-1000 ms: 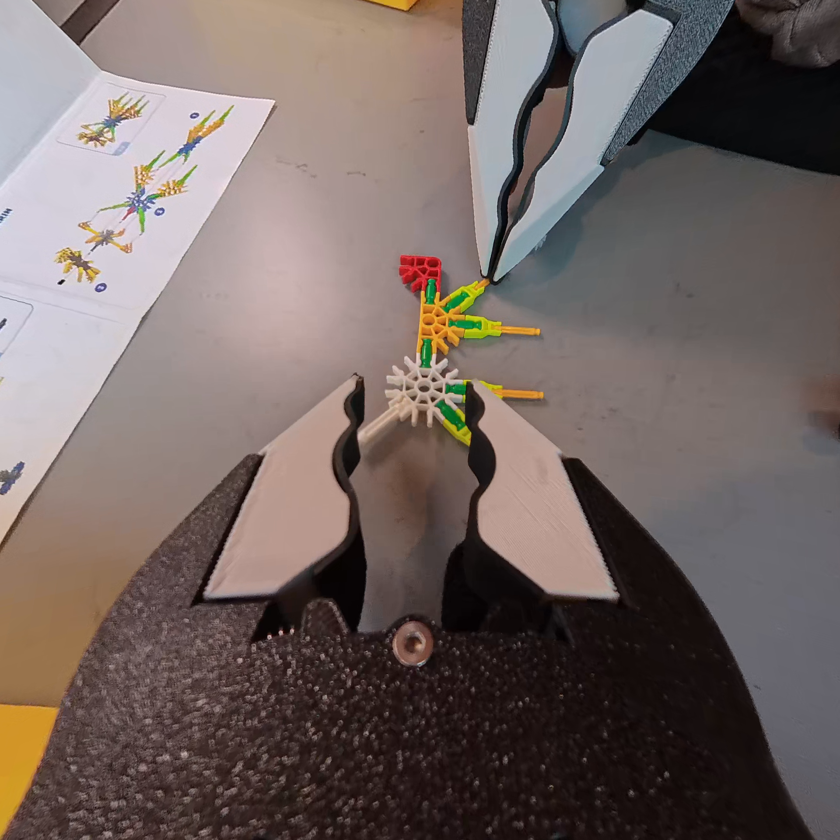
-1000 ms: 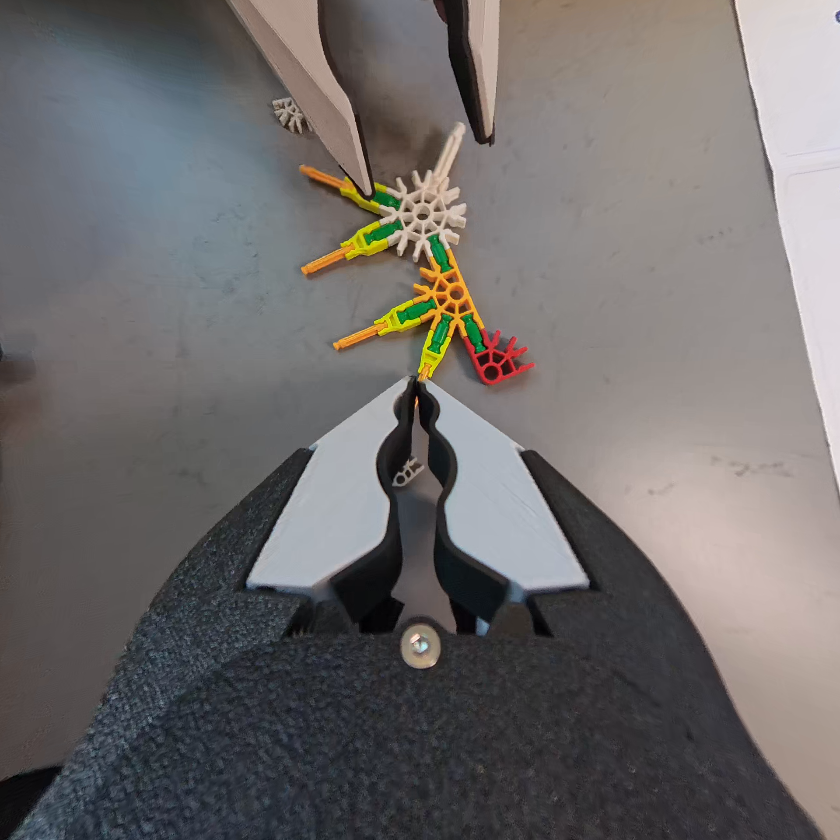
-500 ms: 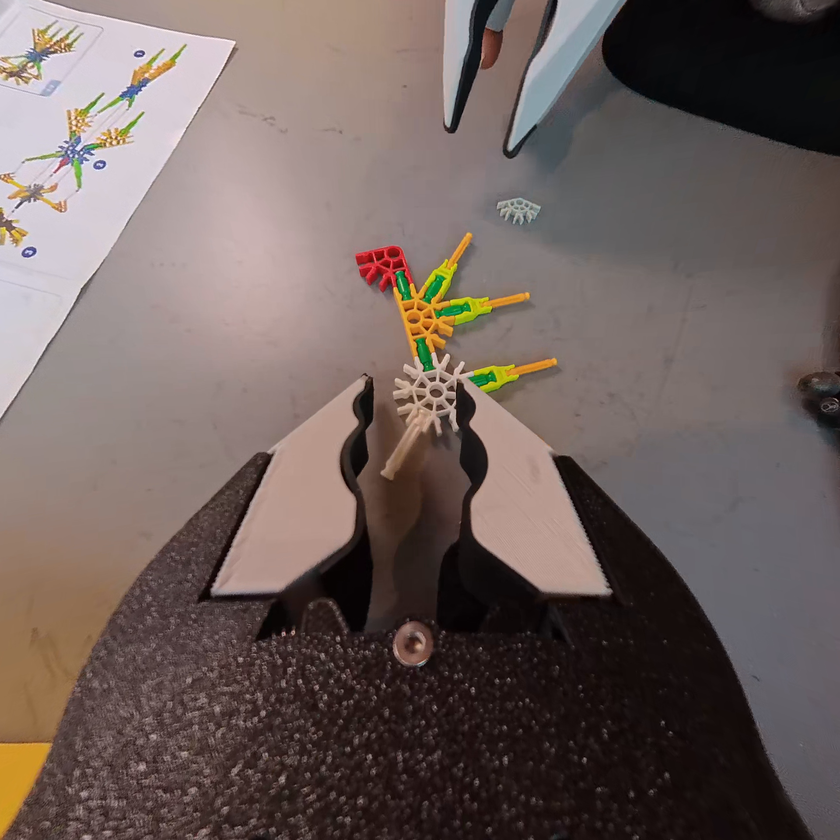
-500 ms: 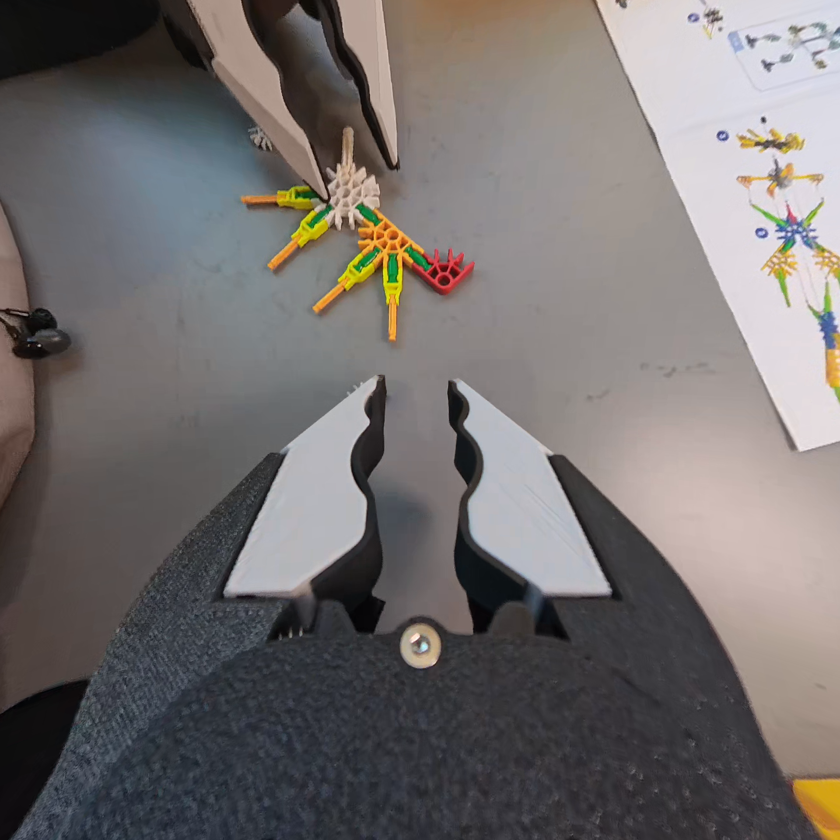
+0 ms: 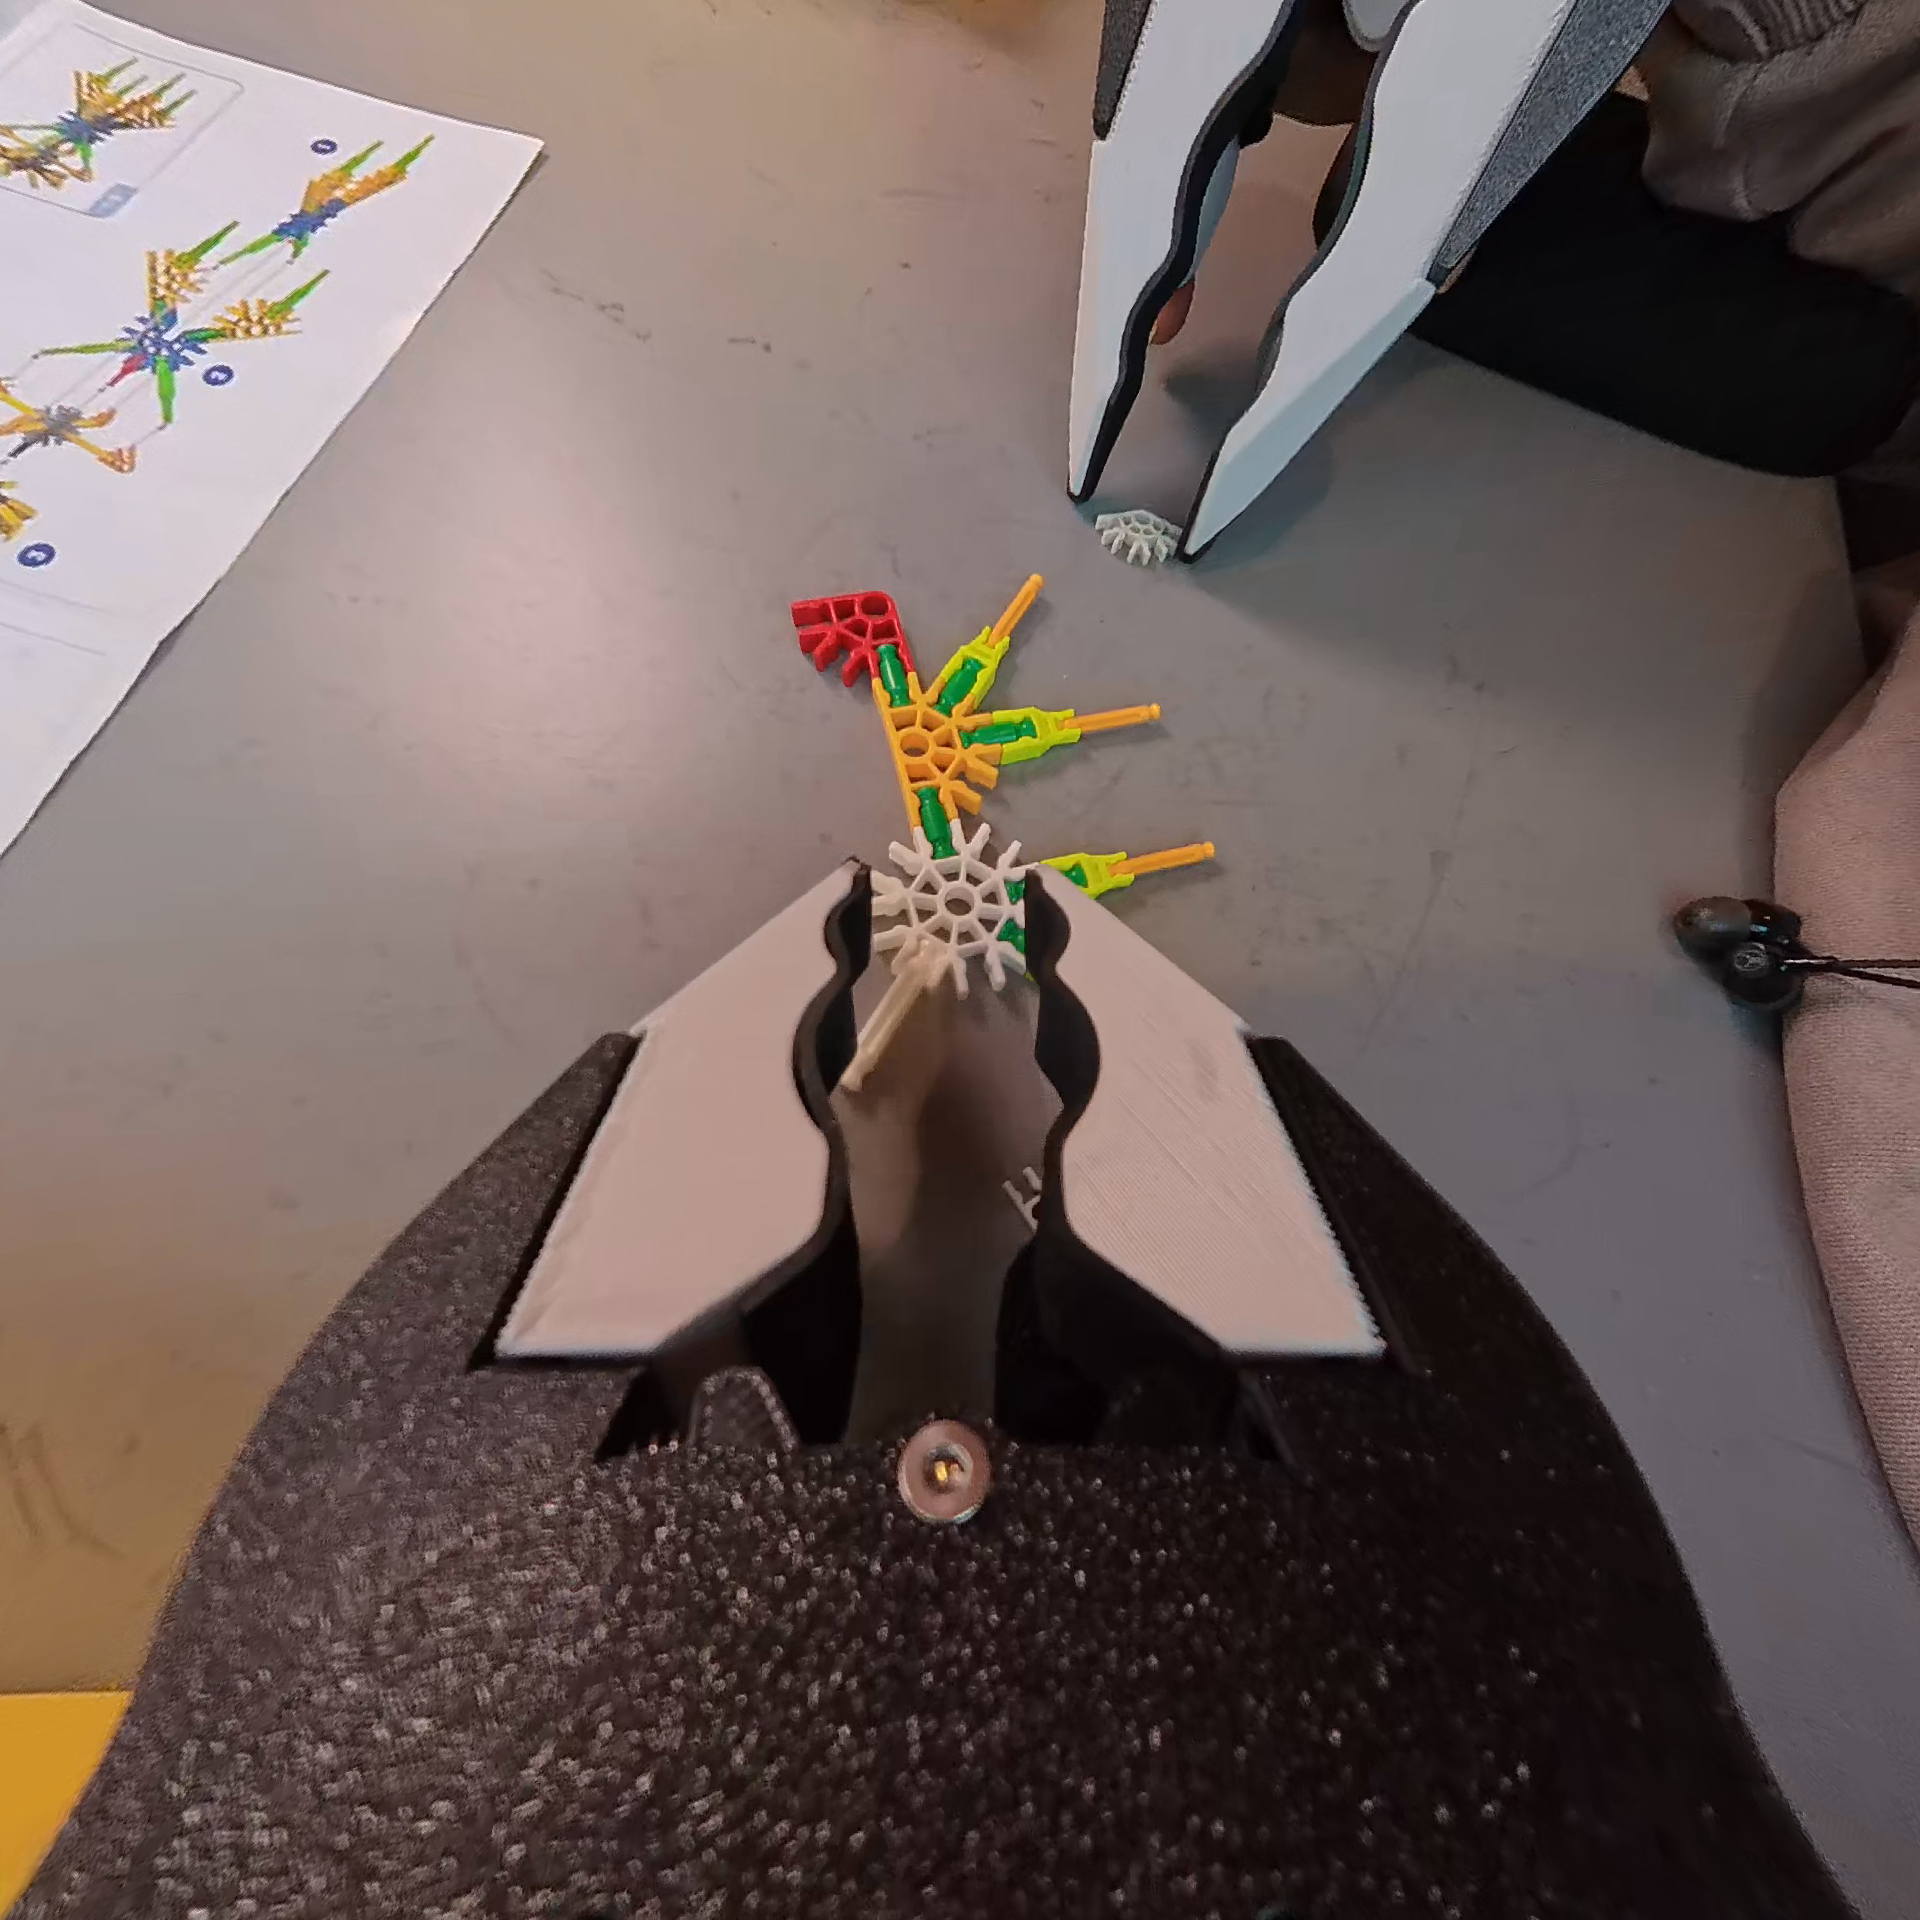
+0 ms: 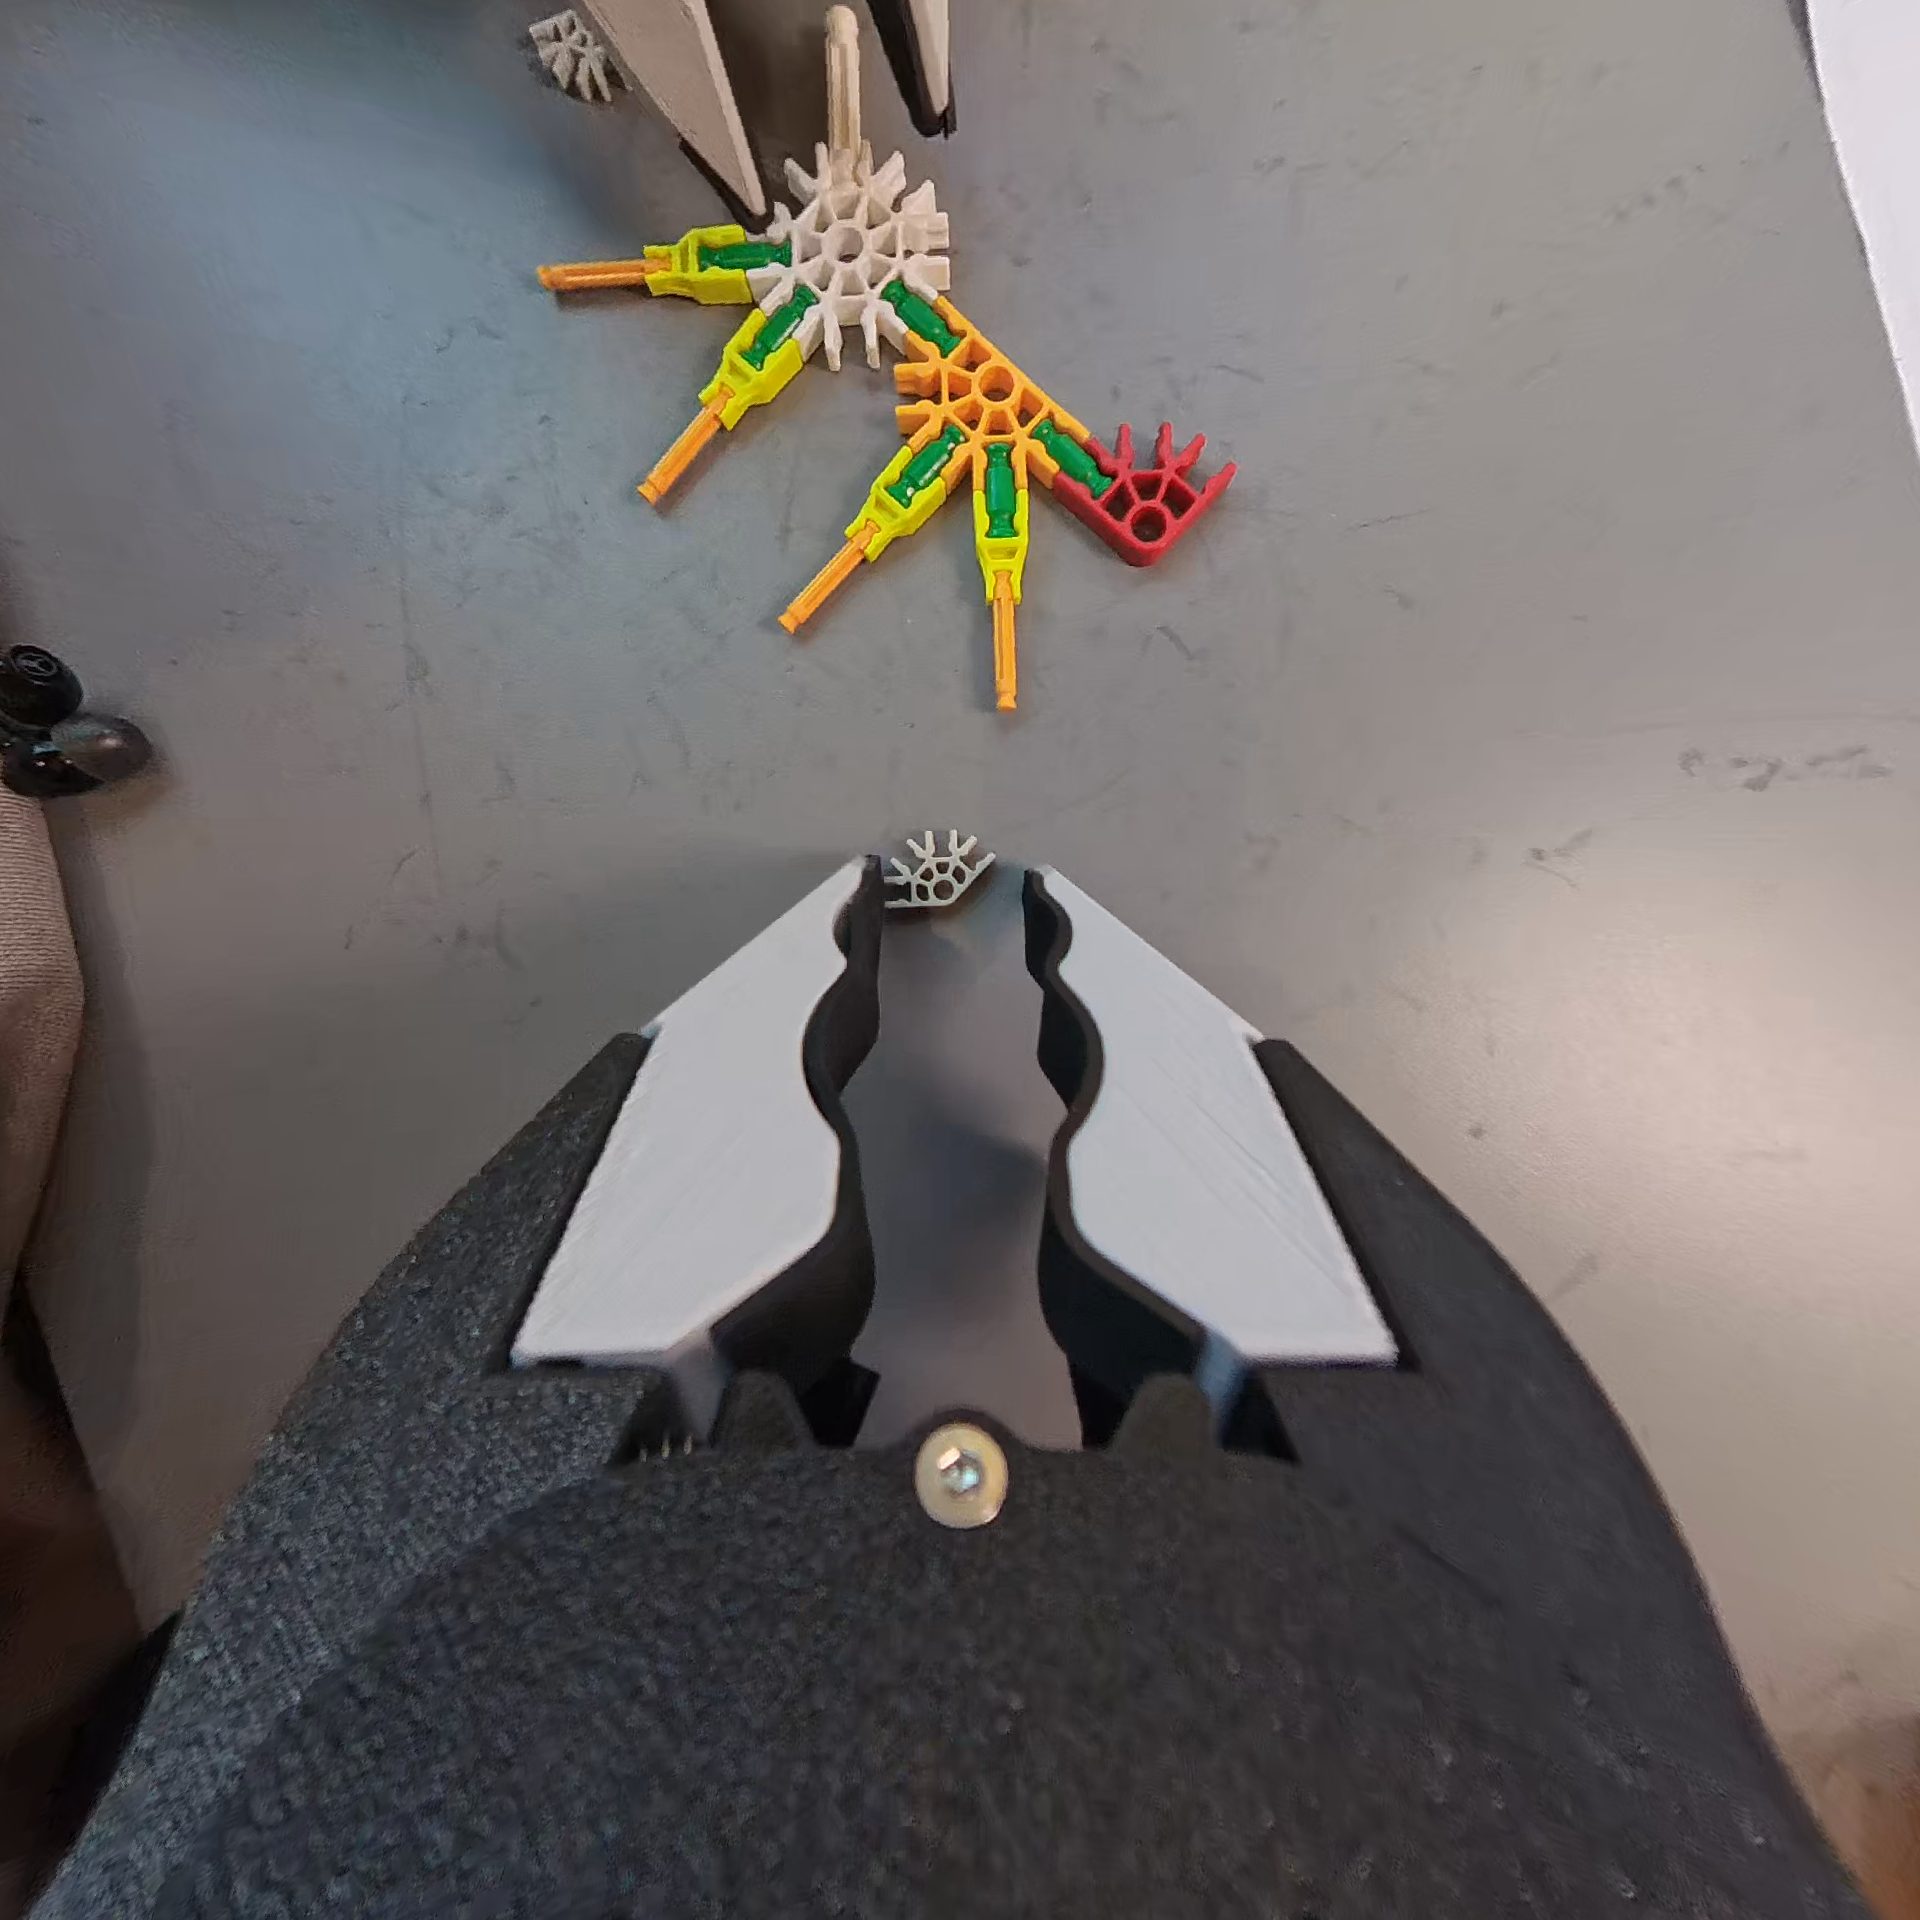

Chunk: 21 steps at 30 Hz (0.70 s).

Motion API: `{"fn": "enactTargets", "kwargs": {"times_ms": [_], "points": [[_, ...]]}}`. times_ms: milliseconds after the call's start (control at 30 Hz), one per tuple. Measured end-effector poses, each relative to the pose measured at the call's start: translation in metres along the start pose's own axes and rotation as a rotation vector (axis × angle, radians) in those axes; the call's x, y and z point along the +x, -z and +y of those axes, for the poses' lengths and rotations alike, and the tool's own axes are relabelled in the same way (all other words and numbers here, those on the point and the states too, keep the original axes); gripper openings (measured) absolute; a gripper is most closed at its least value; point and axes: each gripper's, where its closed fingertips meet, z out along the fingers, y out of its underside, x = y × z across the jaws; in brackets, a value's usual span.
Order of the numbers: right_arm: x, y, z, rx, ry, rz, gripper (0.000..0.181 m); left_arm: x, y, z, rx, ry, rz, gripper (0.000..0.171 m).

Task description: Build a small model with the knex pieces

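Note:
A flat toy assembly (image 5: 925, 743) lies on the grey table (image 5: 520, 831). It has a white snowflake hub (image 5: 951, 909), an orange hub, a red corner piece (image 5: 847, 634), green rods and yellow clips with orange rods. My left gripper (image 5: 945, 873) has closed in on the white hub, with a fingertip touching each side. A cream rod (image 5: 894, 1013) points back between the fingers. My right gripper (image 6: 945, 868) is open, low on the table, and straddles a small grey-white connector (image 6: 935, 878). This also shows in the left wrist view (image 5: 1138, 535). The assembly (image 6: 977, 405) lies just beyond it.
An instruction sheet (image 5: 208, 312) lies at the far left. Black earbuds (image 5: 1735, 956) and beige cloth (image 5: 1849, 1143) are at the right edge. Another small white connector (image 6: 577, 52) lies behind my left gripper. A yellow object (image 5: 52, 1745) sits at the lower left corner. There is about 12 centimetres between the tips of the two grippers.
My right gripper let go of an orange rod tip, opened, pulled back, then came down around the small grey-white connector. My left jaws narrowed onto the white hub.

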Motion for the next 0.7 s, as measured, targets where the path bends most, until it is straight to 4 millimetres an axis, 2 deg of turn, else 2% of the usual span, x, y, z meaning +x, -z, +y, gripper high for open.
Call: {"fn": "enactTargets", "kwargs": {"times_ms": [167, 467, 700], "points": [[-0.001, 0.0, 0.0, -0.005, 0.052, 0.015, 0.016, 0.004, -0.001, 0.0, -0.002, 0.006, 0.017, 0.03], [-0.001, -0.002, -0.002, 0.027, 0.067, -0.002, 0.017, 0.005, -0.008, 0.006, -0.051, 0.014, 0.008, 0.041], [0.005, -0.002, -0.008, 0.084, 0.092, -0.011, 0.014, 0.005, -0.012, 0.008, -0.104, -0.037, 0.023, 0.041]]}}
